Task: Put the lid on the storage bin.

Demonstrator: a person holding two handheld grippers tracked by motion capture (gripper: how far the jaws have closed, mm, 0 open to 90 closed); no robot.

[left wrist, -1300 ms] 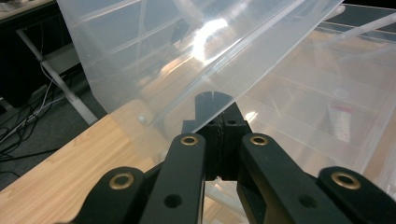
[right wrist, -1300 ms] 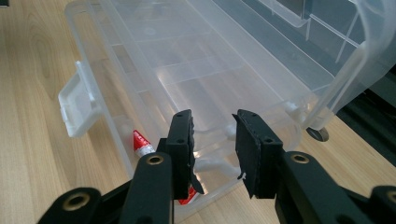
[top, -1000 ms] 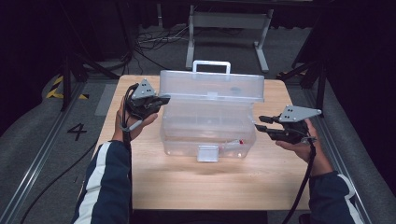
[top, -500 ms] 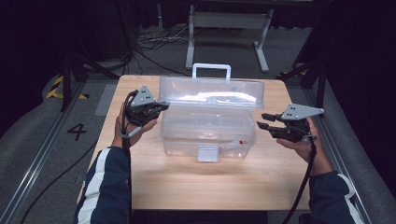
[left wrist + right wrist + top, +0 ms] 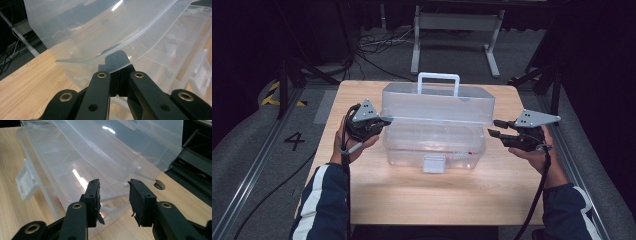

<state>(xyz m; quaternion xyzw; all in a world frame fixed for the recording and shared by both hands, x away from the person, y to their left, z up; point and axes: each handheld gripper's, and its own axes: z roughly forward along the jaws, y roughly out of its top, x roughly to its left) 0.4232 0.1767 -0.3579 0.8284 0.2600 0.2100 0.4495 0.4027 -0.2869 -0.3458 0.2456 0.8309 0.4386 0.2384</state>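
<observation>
**Clear box lid held up at its left edge**

Dark room with cables on a grey floor surrounds the light wooden table point(image 5: 422, 200). At the middle of this table stands the clear plastic storage box point(image 5: 434, 145) with inner compartments and a white front latch point(image 5: 433, 163). Its transparent hinged lid point(image 5: 437, 105), which carries a white handle point(image 5: 438, 80), is raised and tilted above the box, so the front side is open.

Left of the box, the left gripper point(image 5: 382, 120) has its jaws pressed together on the left edge of the lid; in the left gripper view the black jaws point(image 5: 117, 75) meet around the thin rim of the lid point(image 5: 105, 32). A hand in a dark sleeve with a white stripe holds this gripper.

Right of the box, the right gripper point(image 5: 496, 127) is near the right end of the lid but apart from it. Its jaws have just been opening, and in the right gripper view the pads point(image 5: 93, 195) stand separated with nothing pressed between them; the box wall point(image 5: 60, 182) lies beyond them.
</observation>
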